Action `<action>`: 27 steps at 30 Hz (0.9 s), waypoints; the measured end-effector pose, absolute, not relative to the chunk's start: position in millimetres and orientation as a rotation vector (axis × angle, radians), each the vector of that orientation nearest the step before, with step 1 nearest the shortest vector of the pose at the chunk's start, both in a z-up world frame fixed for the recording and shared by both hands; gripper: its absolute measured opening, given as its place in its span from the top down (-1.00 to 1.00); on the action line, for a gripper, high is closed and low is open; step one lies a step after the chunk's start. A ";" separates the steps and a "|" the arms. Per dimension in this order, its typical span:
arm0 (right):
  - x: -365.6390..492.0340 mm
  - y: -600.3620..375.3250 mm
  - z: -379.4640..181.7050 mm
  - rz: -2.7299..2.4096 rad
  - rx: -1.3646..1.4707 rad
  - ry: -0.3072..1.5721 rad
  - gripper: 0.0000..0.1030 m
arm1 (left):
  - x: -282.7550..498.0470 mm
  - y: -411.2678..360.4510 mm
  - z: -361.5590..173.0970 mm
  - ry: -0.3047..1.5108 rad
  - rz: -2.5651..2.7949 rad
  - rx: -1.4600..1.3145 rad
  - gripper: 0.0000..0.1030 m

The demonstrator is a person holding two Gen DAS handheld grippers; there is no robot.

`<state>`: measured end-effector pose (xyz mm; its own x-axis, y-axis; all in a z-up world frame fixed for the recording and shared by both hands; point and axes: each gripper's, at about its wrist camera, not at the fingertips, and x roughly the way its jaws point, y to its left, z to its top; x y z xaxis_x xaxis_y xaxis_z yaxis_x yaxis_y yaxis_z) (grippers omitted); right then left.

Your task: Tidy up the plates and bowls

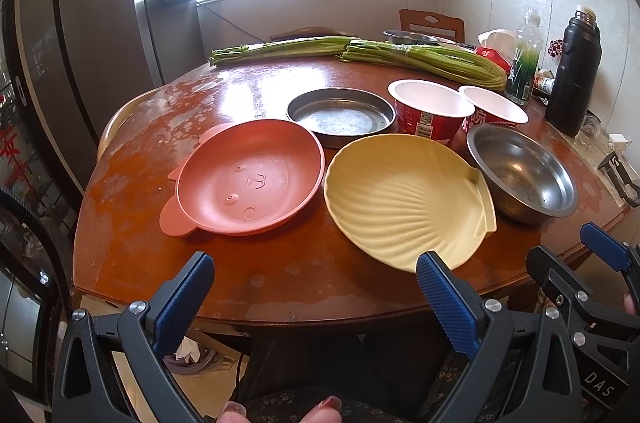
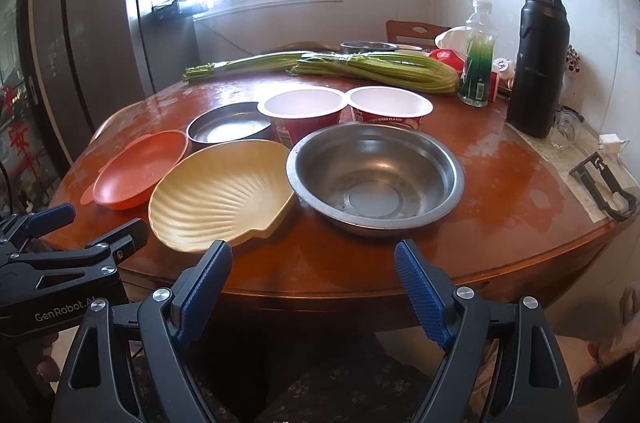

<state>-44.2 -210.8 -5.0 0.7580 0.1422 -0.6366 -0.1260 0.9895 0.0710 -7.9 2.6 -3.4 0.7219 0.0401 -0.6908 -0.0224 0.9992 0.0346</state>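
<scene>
On the round wooden table lie a pink bear-face plate (image 1: 248, 179) (image 2: 140, 169), a yellow shell-shaped dish (image 1: 404, 199) (image 2: 220, 199), a steel bowl (image 1: 520, 173) (image 2: 376, 177), a flat steel pan (image 1: 340, 115) (image 2: 228, 125) and two red paper bowls (image 1: 430, 107) (image 2: 302, 113) (image 2: 390, 107). My left gripper (image 1: 316, 297) hangs open before the table's near edge, between the pink plate and the shell dish. My right gripper (image 2: 314, 281) is open too, short of the steel bowl. Neither holds anything.
Bundles of green stalks (image 1: 360, 53) (image 2: 340, 65) lie across the table's far side. A black thermos (image 2: 538, 63), a clear bottle (image 2: 478, 59) and a black clip (image 2: 606, 185) sit at the right. A fridge (image 1: 80, 43) stands at the left, a chair (image 1: 432, 21) behind.
</scene>
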 end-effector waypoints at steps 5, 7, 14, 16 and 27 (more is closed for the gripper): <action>-42.5 -209.0 -3.2 0.165 0.029 0.688 -0.64 | -6.9 7.2 -3.9 0.765 0.037 0.011 -0.97; -39.6 -206.6 -0.7 0.176 0.020 0.682 -0.64 | -6.3 10.2 -4.4 0.767 0.037 0.001 -0.97; -17.0 -185.2 15.5 0.248 -0.022 0.639 -0.64 | -5.9 38.8 -1.9 0.757 0.073 -0.068 -0.97; -6.5 -175.2 19.2 0.271 -0.031 0.634 -0.64 | -6.0 50.9 -1.2 0.748 0.110 -0.076 -0.97; 58.0 -102.6 24.4 0.509 -0.092 0.706 -0.64 | 5.4 125.4 -8.0 0.770 0.185 -0.237 -0.97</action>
